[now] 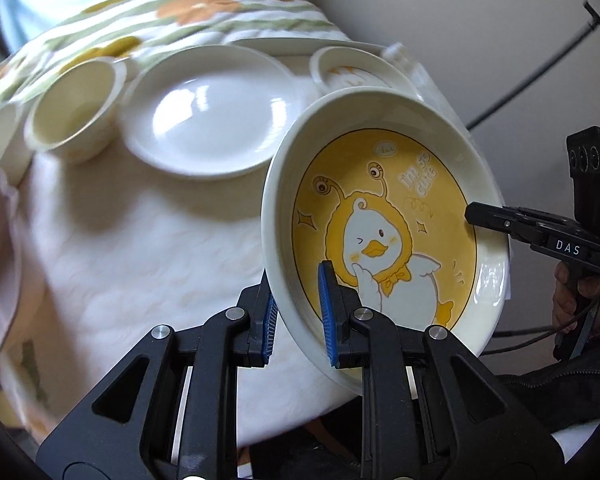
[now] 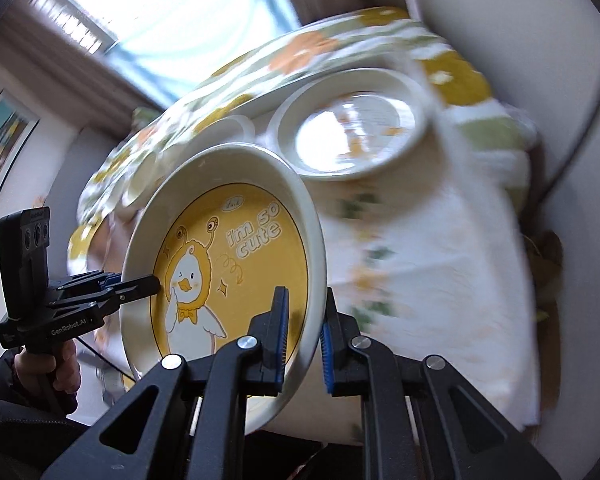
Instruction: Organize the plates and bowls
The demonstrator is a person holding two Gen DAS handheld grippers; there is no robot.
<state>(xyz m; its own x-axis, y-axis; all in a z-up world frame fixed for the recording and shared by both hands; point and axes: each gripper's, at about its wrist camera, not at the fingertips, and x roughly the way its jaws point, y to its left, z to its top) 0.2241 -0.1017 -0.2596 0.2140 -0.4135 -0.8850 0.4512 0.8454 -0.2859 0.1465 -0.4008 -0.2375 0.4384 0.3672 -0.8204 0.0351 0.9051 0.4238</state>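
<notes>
A deep white plate with a yellow duck picture (image 1: 384, 224) is held tilted above the table, between both grippers. My left gripper (image 1: 298, 316) is shut on its near rim, blue pads on either side. My right gripper (image 2: 304, 340) is shut on the opposite rim; in the left wrist view it (image 1: 476, 216) shows on the plate's right edge. The duck plate (image 2: 228, 264) also fills the right wrist view, with my left gripper (image 2: 148, 284) at its left edge. A plain white plate (image 1: 212, 120) lies on the table behind.
A cream bowl (image 1: 74, 108) stands left of the white plate, and a small duck-print dish (image 1: 348, 72) at the back right. A shallow white dish (image 2: 352, 136) sits beyond the duck plate. The table has a white and floral cloth (image 1: 140, 248). A wall is at right.
</notes>
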